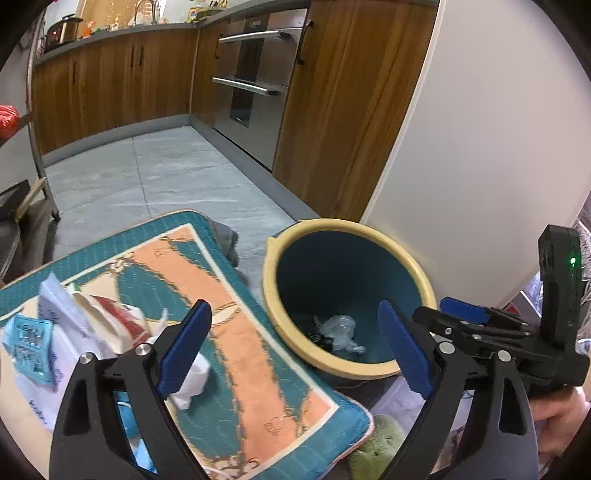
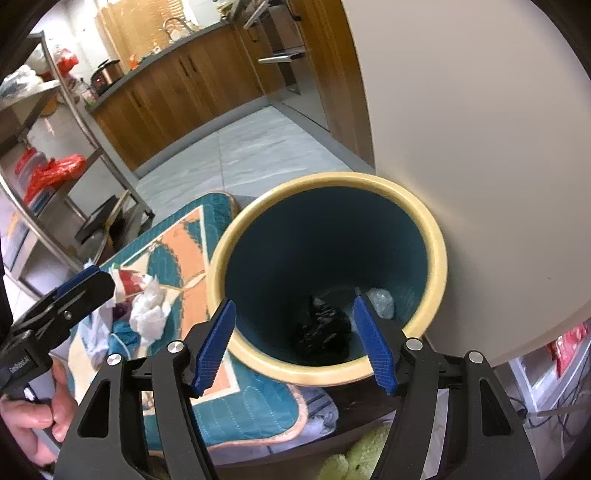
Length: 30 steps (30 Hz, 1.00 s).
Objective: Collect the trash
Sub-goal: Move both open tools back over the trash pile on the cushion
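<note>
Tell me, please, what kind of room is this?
Most likely a home kitchen. Wooden cabinets run under a counter with a sink tap, and a built-in steel oven stands beside them. A bin stands on the tiled floor.

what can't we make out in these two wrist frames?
- Bin floor, right wrist view: dark lump, too dark to identify.
- Trash pile on the mat, left wrist view: partly behind the left gripper fingers, cut off by the edge.
- Blue packet print: blurred.
- Green item: cropped at the bottom.
</note>
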### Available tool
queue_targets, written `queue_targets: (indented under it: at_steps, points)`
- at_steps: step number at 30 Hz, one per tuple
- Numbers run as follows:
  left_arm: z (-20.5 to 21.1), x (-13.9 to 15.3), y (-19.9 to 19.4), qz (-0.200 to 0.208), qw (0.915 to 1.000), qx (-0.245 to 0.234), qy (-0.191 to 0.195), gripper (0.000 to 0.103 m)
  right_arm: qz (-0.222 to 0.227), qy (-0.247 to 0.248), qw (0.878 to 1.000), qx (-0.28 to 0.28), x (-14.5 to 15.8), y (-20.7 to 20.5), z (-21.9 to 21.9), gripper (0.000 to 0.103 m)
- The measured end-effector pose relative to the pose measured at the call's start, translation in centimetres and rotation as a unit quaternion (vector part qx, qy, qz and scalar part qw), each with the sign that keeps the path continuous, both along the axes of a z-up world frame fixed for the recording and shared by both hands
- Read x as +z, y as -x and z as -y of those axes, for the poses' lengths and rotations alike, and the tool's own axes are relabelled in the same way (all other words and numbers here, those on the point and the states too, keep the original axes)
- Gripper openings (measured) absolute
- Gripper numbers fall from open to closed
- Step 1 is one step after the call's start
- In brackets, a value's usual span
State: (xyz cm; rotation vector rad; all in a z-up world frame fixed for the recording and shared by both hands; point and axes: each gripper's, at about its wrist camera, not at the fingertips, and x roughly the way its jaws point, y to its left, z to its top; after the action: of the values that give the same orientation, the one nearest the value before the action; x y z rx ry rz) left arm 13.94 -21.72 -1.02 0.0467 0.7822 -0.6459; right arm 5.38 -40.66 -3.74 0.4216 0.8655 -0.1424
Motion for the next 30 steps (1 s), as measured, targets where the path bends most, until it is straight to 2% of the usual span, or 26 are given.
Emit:
queue_targets:
  at_steps: [8, 17, 22, 30]
  points:
    - [-3.0, 0.3, 0.0, 0.014, 0.9994, 0.026, -0.019, 0.093, 0.006, 0.008, 1.000, 0.029, 0.8, -0.5, -2.2, 0.072]
    - [-9.0, 0.2, -1.2, 0.007, 0.9954, 0.090, -0.032, 0.094, 0.014, 0.013, 0.997, 0.068, 1.6, -1.7, -5.6, 0.075]
    - [-13.3, -0.3, -1.7, -0.009, 0.9898, 0.138, -0.034, 0.094, 0.016, 0.011, 0.995, 0.094, 1.9, -2.4, -8.0, 0.077]
    - [-19.8, -0.3, -2.0, -0.028, 0.9742, 0.223, -0.025, 0.094, 0.004, 0.012, 0.989, 0.150, 1.6, -3.3, -12.4, 0.077]
